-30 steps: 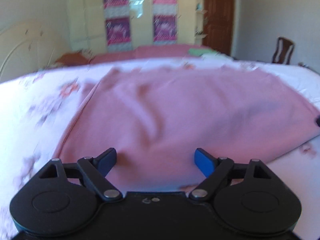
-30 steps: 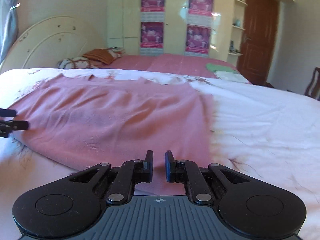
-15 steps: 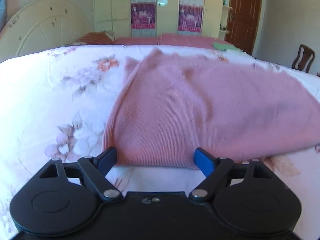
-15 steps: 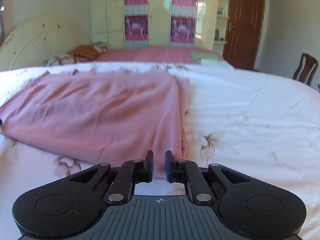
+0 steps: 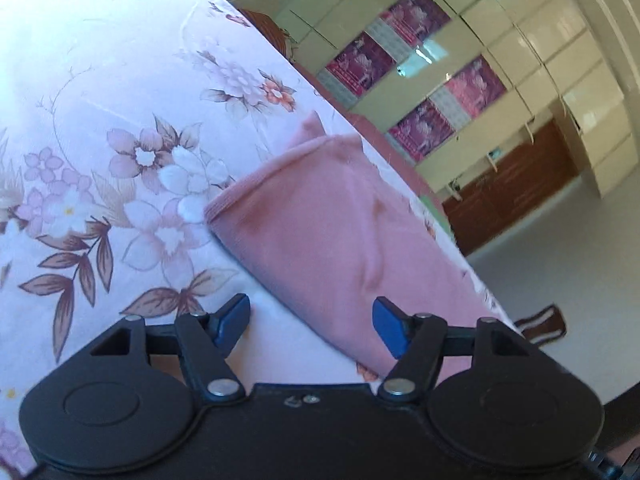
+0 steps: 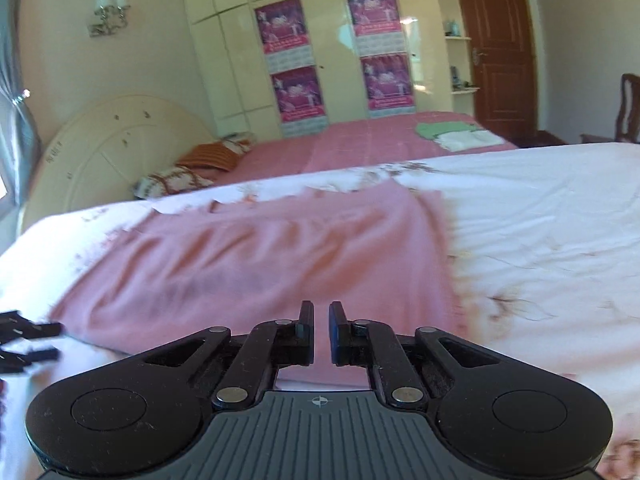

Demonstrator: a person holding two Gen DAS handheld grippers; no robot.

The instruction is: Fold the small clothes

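- Left wrist view: the camera has rolled since half a second ago; the left tool [image 5: 310, 324] gapes wide, empty, beside the near corner of one pink garment [image 5: 320, 232] on the bed [image 5: 100, 120]. Judged released.
- Right wrist view: the right tool [image 6: 321, 326] remains nearly closed, a slit apart; whether it pinches the garment's near edge, just ahead, is unclear.
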